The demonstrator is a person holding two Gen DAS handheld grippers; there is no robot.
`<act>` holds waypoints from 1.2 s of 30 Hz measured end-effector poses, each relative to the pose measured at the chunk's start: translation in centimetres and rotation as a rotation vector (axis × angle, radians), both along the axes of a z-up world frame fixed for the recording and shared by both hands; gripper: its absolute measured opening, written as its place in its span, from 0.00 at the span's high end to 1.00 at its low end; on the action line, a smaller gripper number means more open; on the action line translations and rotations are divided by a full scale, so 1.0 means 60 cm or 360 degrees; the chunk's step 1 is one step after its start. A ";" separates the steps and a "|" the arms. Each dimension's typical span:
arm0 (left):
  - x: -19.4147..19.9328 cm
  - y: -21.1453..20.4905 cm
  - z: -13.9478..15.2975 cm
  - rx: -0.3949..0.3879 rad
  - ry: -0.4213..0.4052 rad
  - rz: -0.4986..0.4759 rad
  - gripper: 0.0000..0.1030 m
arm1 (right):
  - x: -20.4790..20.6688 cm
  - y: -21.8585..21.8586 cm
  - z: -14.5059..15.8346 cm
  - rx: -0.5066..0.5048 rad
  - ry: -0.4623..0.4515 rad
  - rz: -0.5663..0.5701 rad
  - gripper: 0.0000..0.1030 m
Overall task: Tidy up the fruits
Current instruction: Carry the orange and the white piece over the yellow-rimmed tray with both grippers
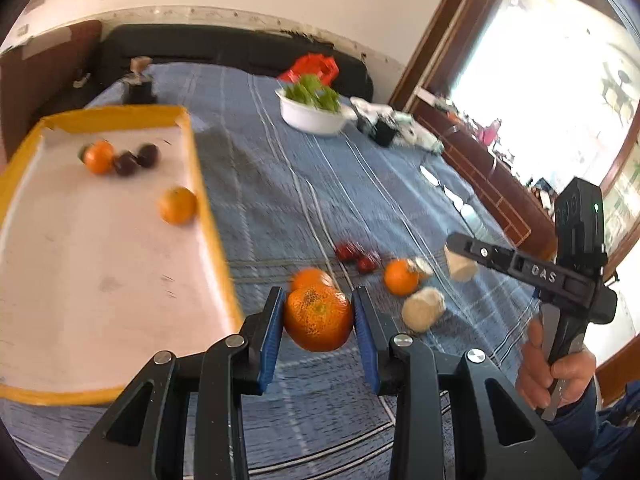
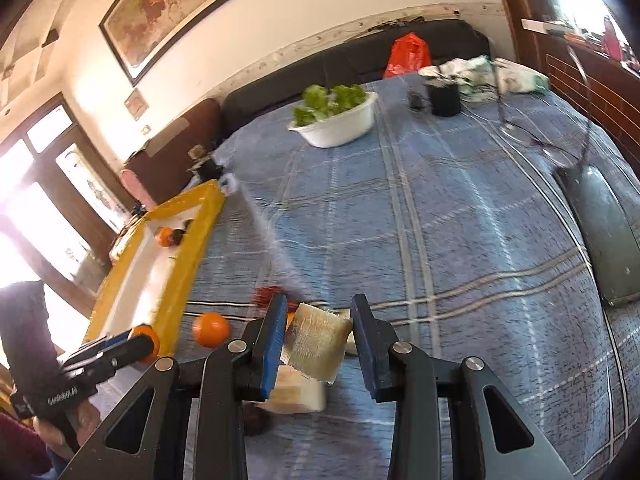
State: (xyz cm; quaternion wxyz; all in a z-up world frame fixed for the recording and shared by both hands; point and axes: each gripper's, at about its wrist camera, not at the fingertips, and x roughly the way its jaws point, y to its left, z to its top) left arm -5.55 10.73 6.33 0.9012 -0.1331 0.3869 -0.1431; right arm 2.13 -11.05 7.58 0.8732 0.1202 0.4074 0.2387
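Note:
My left gripper (image 1: 319, 312) is shut on an orange (image 1: 318, 317), held above the blue cloth beside the yellow tray (image 1: 208, 216). The tray holds two oranges (image 1: 178, 205) and two dark plums (image 1: 136, 158). On the cloth lie more oranges (image 1: 400, 277), red fruits (image 1: 356, 256) and a pale peeled chunk (image 1: 424, 309). My right gripper (image 2: 320, 334) is shut on a pale fibrous chunk (image 2: 316, 346), lifted off the cloth. Another pale chunk (image 2: 296, 394) lies under it. In the left wrist view the right gripper (image 1: 464, 258) holds that chunk at the right.
A white bowl of greens (image 1: 312, 114) stands at the far middle, with a black cup (image 2: 443, 98), a red bag (image 2: 408, 54) and crumpled bags behind. A dark flat object (image 2: 604, 236) lies at the cloth's right edge. A loose orange (image 2: 211, 329) lies near the tray.

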 end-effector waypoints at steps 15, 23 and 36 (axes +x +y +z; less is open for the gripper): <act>0.072 0.222 0.024 0.0099 0.0176 0.0439 0.68 | 0.049 0.294 0.074 0.0016 0.0058 0.0507 0.64; 0.147 0.259 -0.026 0.0078 0.0386 0.0524 0.68 | 0.148 0.408 0.011 -0.0124 0.0224 0.0483 0.64; 0.186 0.237 -0.055 0.0081 0.0393 0.0503 0.68 | 0.209 0.493 -0.054 -0.0270 0.0288 0.0458 0.64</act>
